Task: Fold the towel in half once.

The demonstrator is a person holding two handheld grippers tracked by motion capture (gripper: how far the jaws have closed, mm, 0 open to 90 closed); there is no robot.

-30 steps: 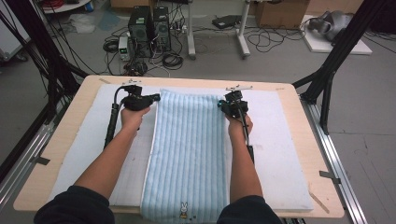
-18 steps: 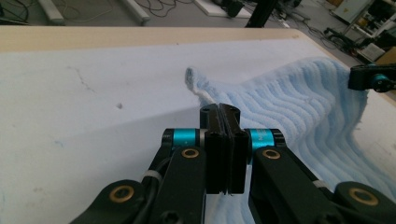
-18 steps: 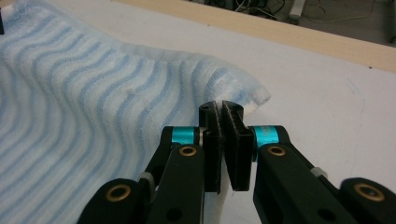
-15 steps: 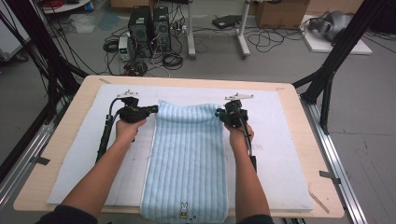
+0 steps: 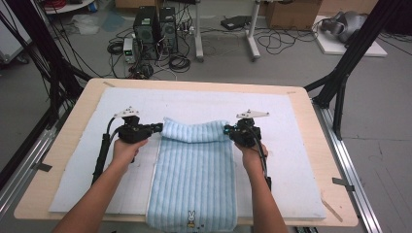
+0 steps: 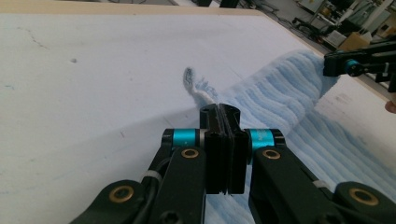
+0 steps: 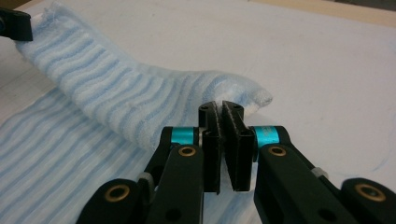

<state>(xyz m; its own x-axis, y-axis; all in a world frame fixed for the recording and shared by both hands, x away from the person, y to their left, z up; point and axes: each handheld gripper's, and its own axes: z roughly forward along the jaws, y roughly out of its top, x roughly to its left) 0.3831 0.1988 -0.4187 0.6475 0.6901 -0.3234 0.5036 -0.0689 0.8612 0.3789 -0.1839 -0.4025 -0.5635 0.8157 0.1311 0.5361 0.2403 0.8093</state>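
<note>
A light blue striped towel [image 5: 194, 170] with a small rabbit print at its near edge lies lengthwise on the white mat [image 5: 301, 145]. Its far edge is lifted and curled back toward the person. My left gripper [image 5: 158, 127] is shut on the far left corner, and a frayed tip of towel [image 6: 198, 88] pokes out past the closed left gripper [image 6: 219, 109]. At the far right corner my right gripper [image 5: 228, 131] is shut on the cloth. In the right gripper view, the raised fold of the towel [image 7: 116, 93] runs leftward from the right gripper [image 7: 221, 107].
The mat covers a wooden table [image 5: 43, 194] and lies bare on both sides of the towel and beyond it. Black frame posts [image 5: 340, 82] stand at the table's far corners. Computers and cables [image 5: 155, 29] sit on the floor behind.
Both hands have drawn back toward the person with the towel's far corners in them. The far edge has come off the mat and now folds over the towel's middle.
</note>
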